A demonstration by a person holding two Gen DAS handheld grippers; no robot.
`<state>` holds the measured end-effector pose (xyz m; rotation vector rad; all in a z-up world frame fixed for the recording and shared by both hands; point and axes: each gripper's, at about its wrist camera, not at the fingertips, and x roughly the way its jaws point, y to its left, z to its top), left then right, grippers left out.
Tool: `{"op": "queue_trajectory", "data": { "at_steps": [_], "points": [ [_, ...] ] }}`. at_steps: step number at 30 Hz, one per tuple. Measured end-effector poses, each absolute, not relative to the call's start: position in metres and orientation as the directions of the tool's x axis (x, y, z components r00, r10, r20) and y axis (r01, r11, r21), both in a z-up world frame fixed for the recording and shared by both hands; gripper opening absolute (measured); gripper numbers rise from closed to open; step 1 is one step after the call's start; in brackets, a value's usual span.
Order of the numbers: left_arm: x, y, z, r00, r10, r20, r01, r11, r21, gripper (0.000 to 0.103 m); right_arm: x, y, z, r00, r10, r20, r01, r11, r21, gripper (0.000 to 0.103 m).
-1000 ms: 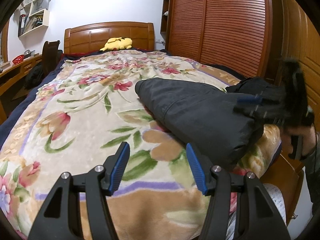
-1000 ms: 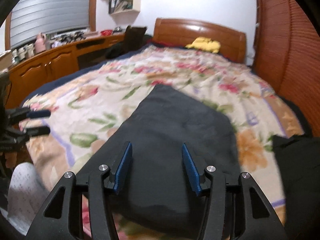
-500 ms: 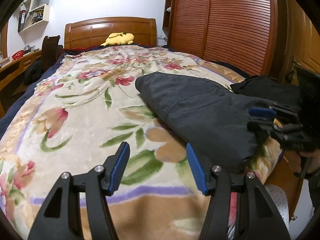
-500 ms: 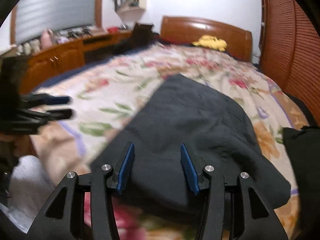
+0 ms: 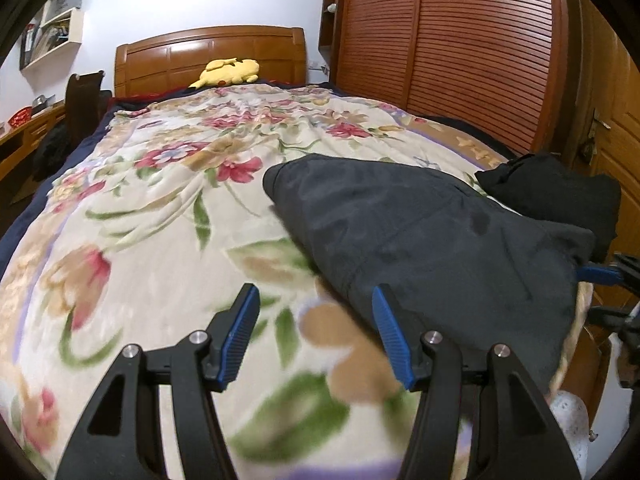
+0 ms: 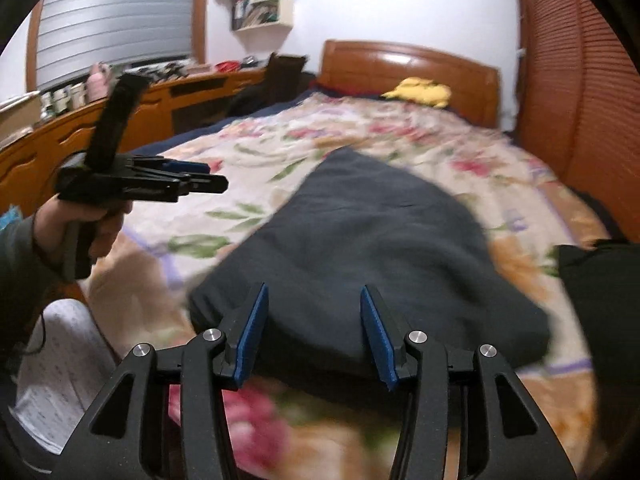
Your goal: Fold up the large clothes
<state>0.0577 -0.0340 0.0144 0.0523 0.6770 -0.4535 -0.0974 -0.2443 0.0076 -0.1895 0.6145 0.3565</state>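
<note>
A folded dark grey garment lies on the floral blanket near the foot of the bed; it also shows in the right wrist view. My left gripper is open and empty, just left of the garment's near edge. It also shows in the right wrist view, held above the bed's left side. My right gripper is open and empty, over the garment's near edge. Its blue tips show at the right edge of the left wrist view.
A second black garment is bunched at the bed's right edge, also in the right wrist view. A yellow plush toy lies by the wooden headboard. A slatted wardrobe stands right, a wooden counter left.
Both grippers have stayed open. The left gripper has moved in over the bed and nearer the garment. The right gripper has dropped back toward the garment's near edge.
</note>
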Motion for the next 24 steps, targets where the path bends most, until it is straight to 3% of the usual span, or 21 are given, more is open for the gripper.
{"op": "queue_trajectory", "data": {
  "at_steps": [7, 14, 24],
  "points": [
    [0.122, -0.061, 0.020, 0.669, -0.411, -0.619, 0.465, 0.881, -0.083, 0.058, -0.114, -0.312, 0.003, 0.810, 0.078, -0.581, -0.181, 0.976, -0.122, 0.054],
    [0.178, -0.081, 0.009, 0.652, -0.398, -0.646, 0.482, 0.875, -0.052, 0.058, -0.093, -0.333, -0.032, 0.757, 0.066, -0.650, -0.128, 0.991, -0.048, 0.056],
    [0.249, -0.093, -0.021, 0.583, -0.396, -0.709, 0.488, 0.869, -0.084, 0.058, -0.064, -0.336, -0.051, 0.747, 0.083, -0.659, -0.097, 0.995, 0.016, 0.062]
  ]
}}
